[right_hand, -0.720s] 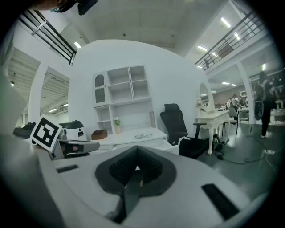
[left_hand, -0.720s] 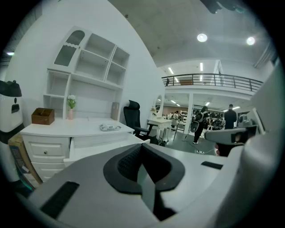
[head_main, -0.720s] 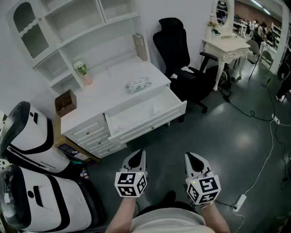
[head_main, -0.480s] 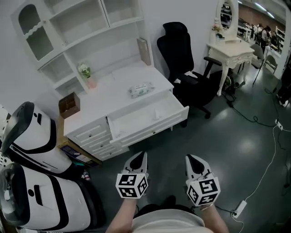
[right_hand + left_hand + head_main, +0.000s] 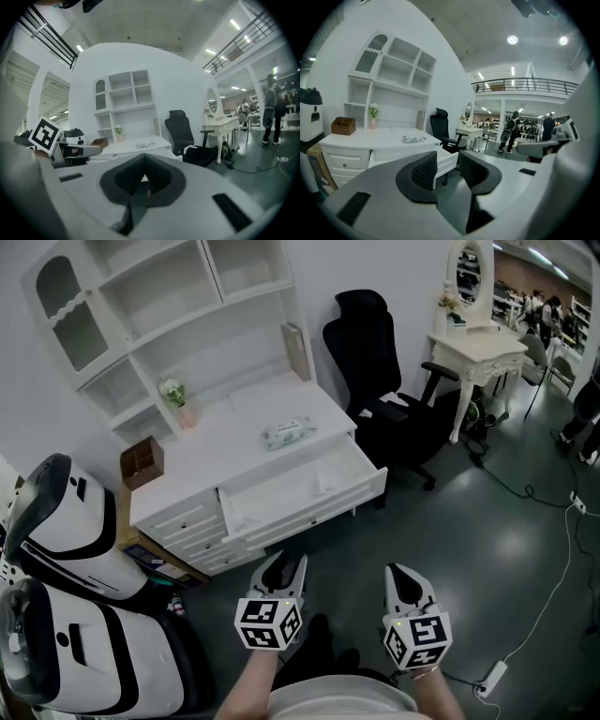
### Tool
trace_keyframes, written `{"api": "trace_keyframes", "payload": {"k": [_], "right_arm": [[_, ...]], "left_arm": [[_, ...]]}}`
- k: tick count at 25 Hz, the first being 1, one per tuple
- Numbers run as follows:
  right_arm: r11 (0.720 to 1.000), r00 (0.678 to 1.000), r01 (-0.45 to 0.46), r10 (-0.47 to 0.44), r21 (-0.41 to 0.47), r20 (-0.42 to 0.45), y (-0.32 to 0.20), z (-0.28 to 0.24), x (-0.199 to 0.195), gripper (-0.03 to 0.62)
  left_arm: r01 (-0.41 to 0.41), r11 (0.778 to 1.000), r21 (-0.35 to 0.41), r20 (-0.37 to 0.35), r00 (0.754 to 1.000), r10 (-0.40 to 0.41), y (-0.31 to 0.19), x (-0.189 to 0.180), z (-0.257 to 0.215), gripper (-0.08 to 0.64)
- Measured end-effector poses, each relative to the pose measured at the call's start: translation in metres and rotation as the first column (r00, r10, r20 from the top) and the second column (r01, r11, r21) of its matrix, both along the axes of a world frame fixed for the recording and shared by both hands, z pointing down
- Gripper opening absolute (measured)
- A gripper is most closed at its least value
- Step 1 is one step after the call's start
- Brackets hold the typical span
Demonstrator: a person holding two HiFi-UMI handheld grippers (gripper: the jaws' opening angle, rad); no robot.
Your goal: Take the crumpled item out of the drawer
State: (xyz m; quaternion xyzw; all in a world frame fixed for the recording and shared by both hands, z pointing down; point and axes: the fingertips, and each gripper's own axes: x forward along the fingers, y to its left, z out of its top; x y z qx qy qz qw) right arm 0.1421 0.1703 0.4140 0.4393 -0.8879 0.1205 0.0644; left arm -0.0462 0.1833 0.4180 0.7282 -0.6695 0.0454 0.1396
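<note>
The white dresser's top drawer (image 5: 281, 504) stands pulled out, and a small pale crumpled item (image 5: 323, 486) lies near its right end. Both grippers hover over the dark floor, well short of the drawer. My left gripper (image 5: 284, 568) is open with nothing between its dark pads (image 5: 425, 171), and the drawer's front corner (image 5: 446, 160) shows past them. My right gripper (image 5: 401, 579) has its pads (image 5: 131, 177) meeting at the tips and holds nothing. From the two gripper views the crumpled item cannot be seen.
On the dresser top are a wipes pack (image 5: 288, 434), a brown box (image 5: 141, 460), a small flower vase (image 5: 178, 401) and a book (image 5: 298, 351). A black office chair (image 5: 384, 381) stands right of the drawer. White-and-black machines (image 5: 66, 531) crowd the left. A cable and power strip (image 5: 492, 676) lie on the floor.
The view has shifted slightly and the dresser sits a little lower in the picture. Both grippers keep their side-by-side pose.
</note>
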Motion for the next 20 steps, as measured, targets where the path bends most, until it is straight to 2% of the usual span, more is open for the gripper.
{"api": "trace_keyframes", "payload": {"k": [5,11,20], "right_arm": [[1.0,1.0,-0.011,0.011,-0.01,-0.002,-0.014,0.003,-0.001,0.002],[1.0,0.999,-0.031,0.031,-0.004,-0.008,-0.04,0.004,-0.005,0.002],[0.998,0.998,-0.06,0.06,-0.002,-0.02,-0.104,0.004,-0.02,0.002]], "left_arm": [[0.005,1.0,-0.004,-0.003,1.0,-0.005,-0.015,-0.006,0.0,0.157],[0.003,1.0,-0.002,-0.008,1.0,-0.003,-0.041,-0.019,0.003,0.168],[-0.001,1.0,0.008,0.01,1.0,0.001,-0.11,-0.048,0.005,0.181]]}}
